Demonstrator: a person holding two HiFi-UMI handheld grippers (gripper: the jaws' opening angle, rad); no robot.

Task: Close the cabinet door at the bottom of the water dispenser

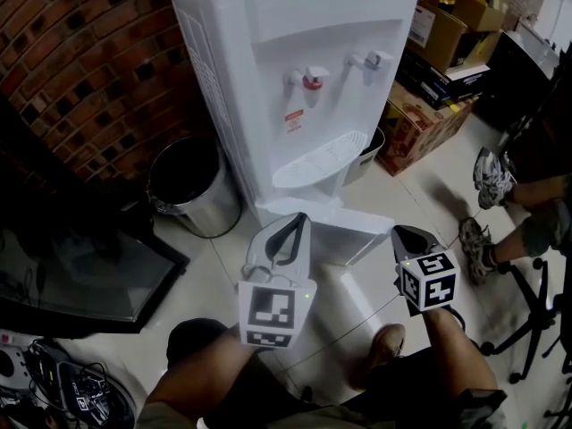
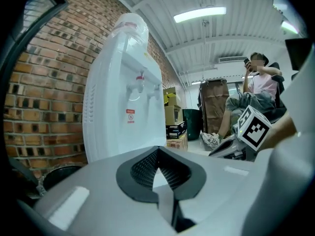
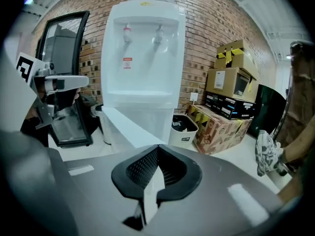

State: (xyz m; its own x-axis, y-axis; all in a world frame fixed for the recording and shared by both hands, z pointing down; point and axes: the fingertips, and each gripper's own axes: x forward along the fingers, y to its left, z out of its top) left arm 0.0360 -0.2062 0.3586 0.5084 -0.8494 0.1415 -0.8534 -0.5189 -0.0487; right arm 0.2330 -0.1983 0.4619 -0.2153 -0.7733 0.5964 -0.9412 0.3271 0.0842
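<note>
At the far left we see a steel bin [image 1: 186, 184] on the floor beside the water dispenser [image 1: 259, 70]. Next comes the left gripper [image 1: 300, 218]. Its jaws are pressed together with nothing between them, and it points at the dispenser's lower front.

The cabinet door [image 1: 344, 231] stands open at the foot of the dispenser. It looks hinged at the left front corner. Its top edge runs out from there toward the near right, so its long axis slants across the space between the two grippers. In the right gripper view the door [image 3: 127, 128] comes toward us almost edge-on.

The right gripper [image 1: 404, 233] is also pinched shut and empty. It sits just beside the door's free end, apart from it as far as we can tell.

We judge the right gripper the better placed of the two. It is nearer the swinging edge, where a push has the most leverage. The door's outer face lies to its far left, so the push would go that way, back toward the dispenser.

Cardboard boxes [image 1: 429, 105] and a seated person [image 1: 527, 204] lie further right, well apart from the door's swing.
</note>
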